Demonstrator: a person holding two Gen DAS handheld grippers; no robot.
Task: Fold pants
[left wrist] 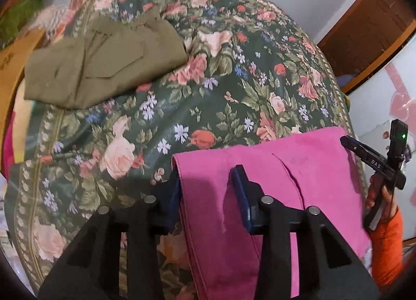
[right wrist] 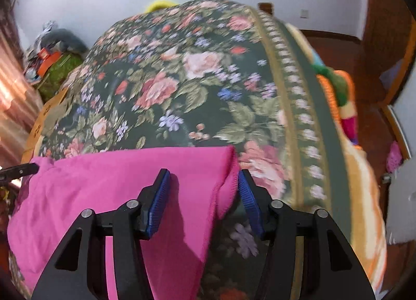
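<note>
A: Starting at the upper left of the left wrist view, what is lying there?

B: An olive garment (left wrist: 104, 60), already folded, is resting on the floral bedspread (left wrist: 234, 79). It is well apart from the work.

A: And the task's own thing?

B: The pink pants (left wrist: 273, 183) are lying at the lower centre and lower right of that view, on the near part of the bed. The left gripper (left wrist: 205, 185) is standing wide open, straddling the pants' left folded edge, one finger outside the cloth and one over it. It is gripping nothing yet, as far as I can tell.

A: Moving right?

B: In the right wrist view the right gripper (right wrist: 202, 185) is also spread wide, bracketing the pants' right corner at lower centre, with the fabric sitting between its fingers but unpinched.

A: So which step is this?

B: I judge both grippers are lining up a grasp on the near edge. Next, both would need closing firmly on all layers, then lifting together and carrying the edge away across the bed to make the fold.
</note>
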